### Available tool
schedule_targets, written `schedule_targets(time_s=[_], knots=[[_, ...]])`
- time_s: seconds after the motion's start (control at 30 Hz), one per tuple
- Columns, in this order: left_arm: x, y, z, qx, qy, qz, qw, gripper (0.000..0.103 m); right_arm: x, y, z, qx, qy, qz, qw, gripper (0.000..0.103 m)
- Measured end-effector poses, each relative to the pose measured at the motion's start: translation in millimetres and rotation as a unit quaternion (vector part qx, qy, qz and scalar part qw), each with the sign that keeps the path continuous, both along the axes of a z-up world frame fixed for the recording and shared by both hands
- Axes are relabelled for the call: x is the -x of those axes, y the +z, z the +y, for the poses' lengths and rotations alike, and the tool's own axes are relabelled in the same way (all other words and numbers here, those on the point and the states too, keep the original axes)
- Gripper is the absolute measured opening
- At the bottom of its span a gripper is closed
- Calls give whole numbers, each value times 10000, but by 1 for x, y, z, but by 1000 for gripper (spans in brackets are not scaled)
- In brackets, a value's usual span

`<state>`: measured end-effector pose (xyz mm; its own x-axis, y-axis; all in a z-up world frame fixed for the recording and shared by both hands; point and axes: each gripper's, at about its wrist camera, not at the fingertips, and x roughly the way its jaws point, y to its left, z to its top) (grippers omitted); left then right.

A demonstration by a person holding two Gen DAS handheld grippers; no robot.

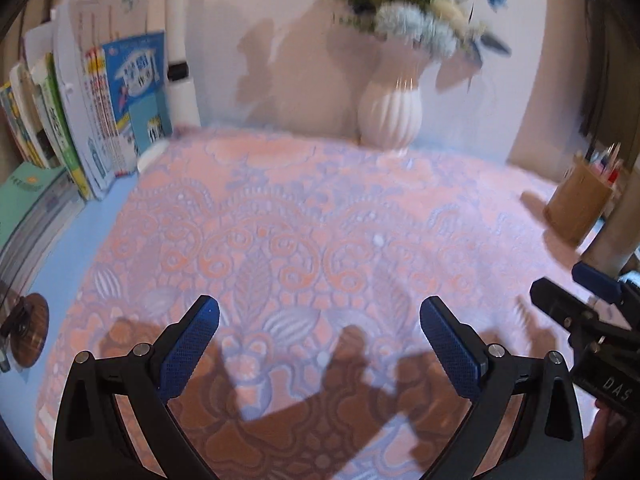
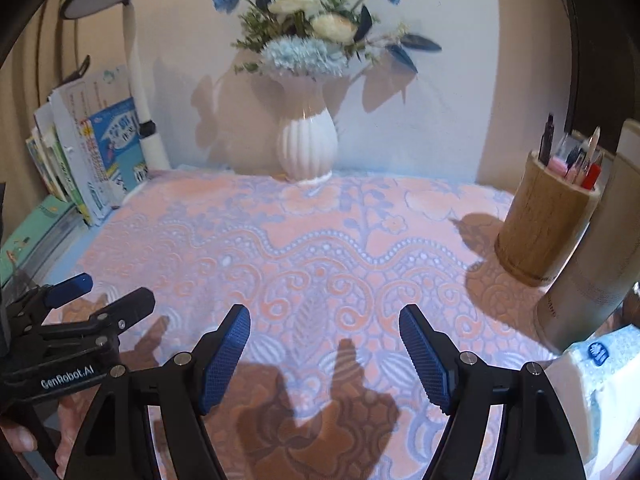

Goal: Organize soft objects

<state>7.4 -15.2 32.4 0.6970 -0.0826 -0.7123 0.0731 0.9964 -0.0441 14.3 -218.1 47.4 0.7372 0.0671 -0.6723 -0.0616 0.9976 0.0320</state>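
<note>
Pink and lilac blanket [image 2: 320, 240], soft, with raised pattern of flowers and dotted scrolls, spread flat over most of the table [image 1: 100, 216]. Left gripper [image 1: 320, 344] and right gripper [image 2: 325, 352] above its near part, side by side, jaws of both wide apart, nothing between them, only shadows on the cloth. At the far edge, white ribbed vase [image 2: 307, 148] holding blue and cream flowers [image 2: 308, 32]. On the right, wooden holder [image 2: 540, 232] with pens and pencils inside. On the left, row of books [image 1: 100, 120] standing beside a white lamp [image 2: 132, 60].
</note>
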Motion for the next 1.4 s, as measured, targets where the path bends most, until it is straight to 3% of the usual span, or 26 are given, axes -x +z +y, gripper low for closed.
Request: schedule_targets(time_s=[0.07,0.2,0.33,1.4], knots=[[1,-9,1,152,-69,111,9998,101,-2,-6,1,144,-131,104,9998,75],[5,-11,-4,90,-178,47,9998,101,-5,-21,-4,134,-310,327,9989,75],[4,-15,-14,-244,-170,110,9995,101,-9,-27,-10,73,-457,462,9979,75],[-1,-17,-8,-255,17,168,9995,101,-5,-35,-21,-345,-524,589,9963,82]])
